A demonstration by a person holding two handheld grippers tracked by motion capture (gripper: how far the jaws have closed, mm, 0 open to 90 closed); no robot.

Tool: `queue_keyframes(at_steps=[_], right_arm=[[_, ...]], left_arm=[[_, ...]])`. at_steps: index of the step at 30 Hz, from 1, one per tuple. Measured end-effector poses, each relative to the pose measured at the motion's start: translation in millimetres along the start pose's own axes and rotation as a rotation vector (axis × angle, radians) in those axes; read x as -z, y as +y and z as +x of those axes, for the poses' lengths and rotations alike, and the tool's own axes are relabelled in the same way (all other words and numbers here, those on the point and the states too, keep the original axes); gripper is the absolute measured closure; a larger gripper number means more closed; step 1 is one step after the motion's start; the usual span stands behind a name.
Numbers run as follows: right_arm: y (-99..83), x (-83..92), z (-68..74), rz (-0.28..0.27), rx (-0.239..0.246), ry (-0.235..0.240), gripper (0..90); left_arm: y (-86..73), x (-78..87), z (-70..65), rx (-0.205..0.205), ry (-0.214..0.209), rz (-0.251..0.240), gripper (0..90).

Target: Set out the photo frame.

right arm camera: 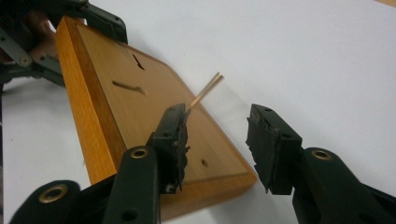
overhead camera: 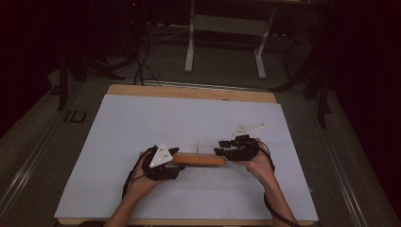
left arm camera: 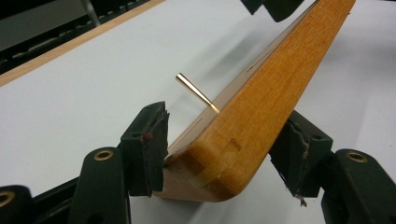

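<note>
A flat orange-brown wooden board (overhead camera: pixel 198 160) with a thin brass pin (overhead camera: pixel 197 147) standing out of its top face lies stretched between my two grippers over the white mat (overhead camera: pixel 142 123). My left gripper (overhead camera: pixel 176 153) is shut on the board's left end. In the left gripper view both pads (left arm camera: pixel 149 144) press on the board's rounded end (left arm camera: pixel 219 158), and the pin (left arm camera: pixel 196 91) sticks out beyond. My right gripper (overhead camera: pixel 221 147) is at the right end, open. In its own view that gripper (right arm camera: pixel 217 121) has one pad over the board's top face (right arm camera: pixel 140 112) near the pin (right arm camera: pixel 205 91), the other off the edge.
The white mat covers most of a wooden table, whose edge (overhead camera: pixel 189 91) shows at the back. A white desk frame (overhead camera: pixel 189 47) and cables stand on the dark floor behind the table. The mat has free room on all sides of the board.
</note>
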State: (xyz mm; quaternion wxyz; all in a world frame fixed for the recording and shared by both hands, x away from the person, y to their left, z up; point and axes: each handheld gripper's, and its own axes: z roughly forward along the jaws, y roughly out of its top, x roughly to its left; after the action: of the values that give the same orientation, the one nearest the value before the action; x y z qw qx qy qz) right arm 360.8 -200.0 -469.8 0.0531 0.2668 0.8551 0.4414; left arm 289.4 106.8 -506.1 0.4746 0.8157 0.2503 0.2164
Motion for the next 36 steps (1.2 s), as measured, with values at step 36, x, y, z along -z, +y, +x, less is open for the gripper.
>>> queue_keyframes(at_steps=[36], right_arm=[[-40.5,23.1,-4.9,-0.001,0.032,0.017,50.8]], left_arm=[[0.9,-5.6,13.3,0.074,-0.02,-0.022,43.3]])
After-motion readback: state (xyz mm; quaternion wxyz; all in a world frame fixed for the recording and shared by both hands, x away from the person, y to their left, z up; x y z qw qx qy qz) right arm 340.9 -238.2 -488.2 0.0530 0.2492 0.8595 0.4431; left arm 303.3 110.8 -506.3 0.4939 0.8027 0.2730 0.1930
